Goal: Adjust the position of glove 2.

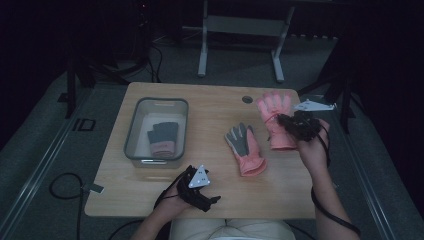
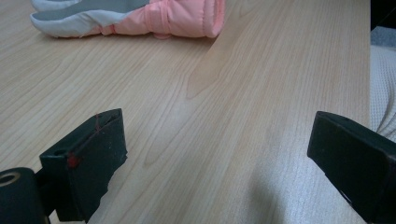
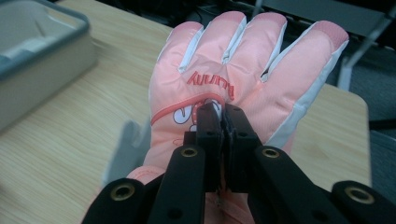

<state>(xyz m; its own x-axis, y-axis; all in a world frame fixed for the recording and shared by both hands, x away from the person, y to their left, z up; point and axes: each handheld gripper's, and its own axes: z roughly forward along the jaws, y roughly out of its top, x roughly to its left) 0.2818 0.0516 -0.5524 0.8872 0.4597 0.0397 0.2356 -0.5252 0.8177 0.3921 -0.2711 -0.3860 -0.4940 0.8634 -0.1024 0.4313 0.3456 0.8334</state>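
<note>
Here, taking the wooden counter (image 1: 210, 102) from left to right with the grey bin (image 1: 156, 129) as the landmark: the bin stood on the left half of the counter, and one glove with dark fingers and a pink cuff (image 1: 163, 138) lay inside it. Nearer the person than the bin, at the counter's front edge and just right of the bin's front corner, the left tool (image 1: 200, 192) sat low in the person's left hand (image 1: 172, 202). In the left gripper view its two black jaws stood wide apart over bare wood with nothing between them, and the cuff of the pink and grey glove (image 2: 140, 17) lay well ahead of them. That glove (image 1: 243, 148) lay flat on the counter to the right of the bin, palm side grey, fingers pointing away from the person. Farther right of the bin, near the counter's right edge, the right tool (image 1: 287, 121) was held up in the person's right hand (image 1: 312, 145). Its jaws were pinched together on the back of the pink glove (image 3: 243, 79), just below the red lettering, as the right gripper view showed. This glove (image 1: 276, 120) looked lifted off the counter, fingers spread and pointing toward the far edge.
</note>
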